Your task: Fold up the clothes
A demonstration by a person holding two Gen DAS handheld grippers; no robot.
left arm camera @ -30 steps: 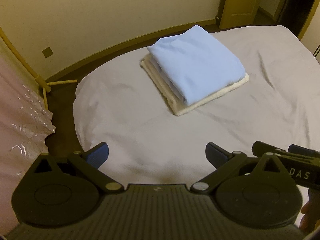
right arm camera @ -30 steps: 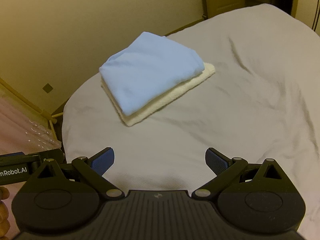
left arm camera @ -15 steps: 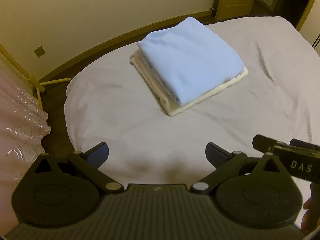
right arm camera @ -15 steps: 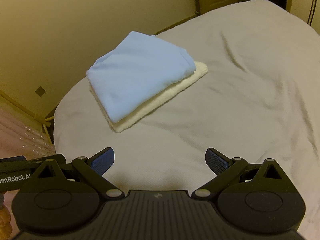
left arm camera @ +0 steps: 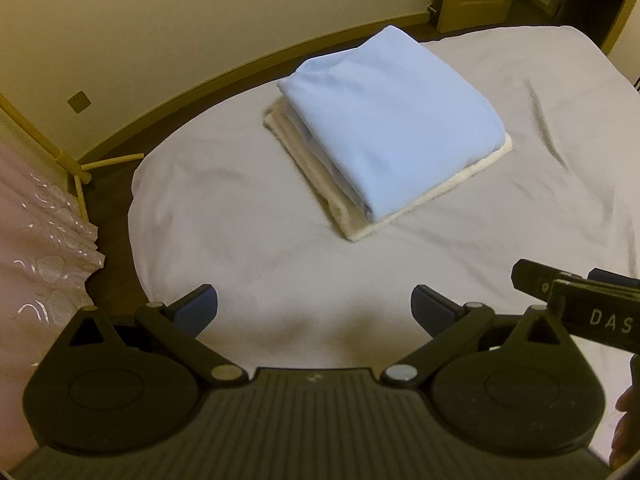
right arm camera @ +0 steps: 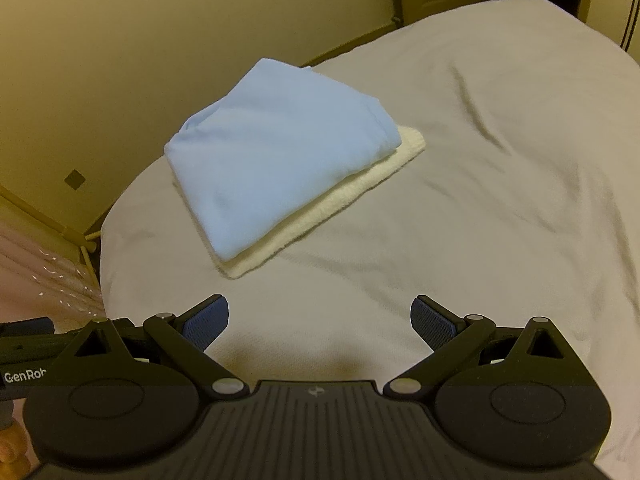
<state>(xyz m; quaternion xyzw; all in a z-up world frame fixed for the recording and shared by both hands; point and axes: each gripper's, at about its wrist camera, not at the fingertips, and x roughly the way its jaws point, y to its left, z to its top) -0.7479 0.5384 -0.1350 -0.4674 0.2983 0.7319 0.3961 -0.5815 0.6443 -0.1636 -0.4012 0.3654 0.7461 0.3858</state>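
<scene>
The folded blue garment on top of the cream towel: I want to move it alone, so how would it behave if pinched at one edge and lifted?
The blue garment looks thin and soft, so it would probably droop and unfold. Its layers show loose at the side, so a pinch may catch only some. It looks light; the cream towel likely stays put.

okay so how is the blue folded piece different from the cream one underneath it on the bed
The blue garment lies on top; the cream piece sits beneath it, directly on the bed sheet. The blue garment looks smooth and is the thicker bundle, while the cream piece looks fuzzy and flatter. The cream piece's edges stick out past the blue garment on the near sides. Both are folded into rough rectangles in one stack, untouched by either gripper.
</scene>
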